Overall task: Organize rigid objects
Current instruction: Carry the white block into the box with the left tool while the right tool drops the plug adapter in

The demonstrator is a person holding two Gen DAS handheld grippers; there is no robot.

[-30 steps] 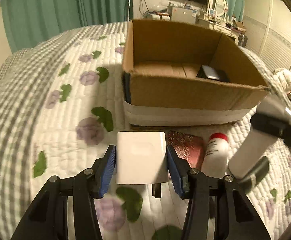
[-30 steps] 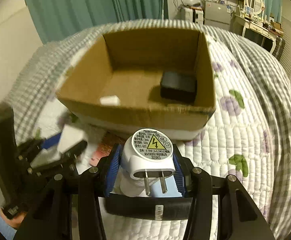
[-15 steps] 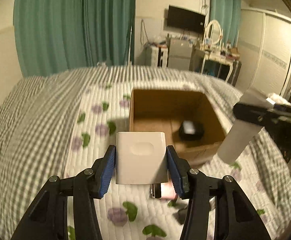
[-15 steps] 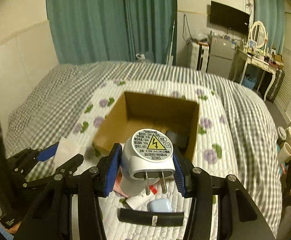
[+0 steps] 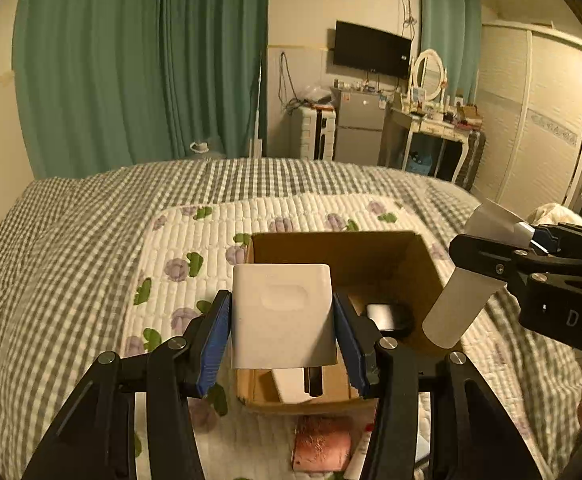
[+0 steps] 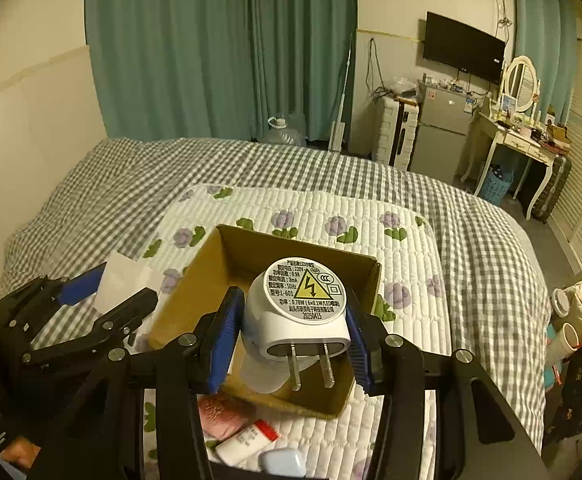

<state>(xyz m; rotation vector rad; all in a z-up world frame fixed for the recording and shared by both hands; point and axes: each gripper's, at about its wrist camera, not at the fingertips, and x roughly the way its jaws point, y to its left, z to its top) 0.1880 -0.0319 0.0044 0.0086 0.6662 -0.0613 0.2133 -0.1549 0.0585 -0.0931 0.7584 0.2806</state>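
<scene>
My left gripper is shut on a white square charger block, held high above the open cardboard box on the bed. My right gripper is shut on a white plug-in night light with a round warning label and two prongs, also held above the box. The right gripper shows at the right of the left wrist view, the left gripper at the left of the right wrist view. A black device lies inside the box.
On the quilt in front of the box lie a pink pouch, a white bottle with a red cap and a pale blue case. The bed has a grey checked cover. Furniture stands beyond the far bed edge.
Both grippers have risen well above the bed with their objects still held. The box now looks smaller and lower in both views.
</scene>
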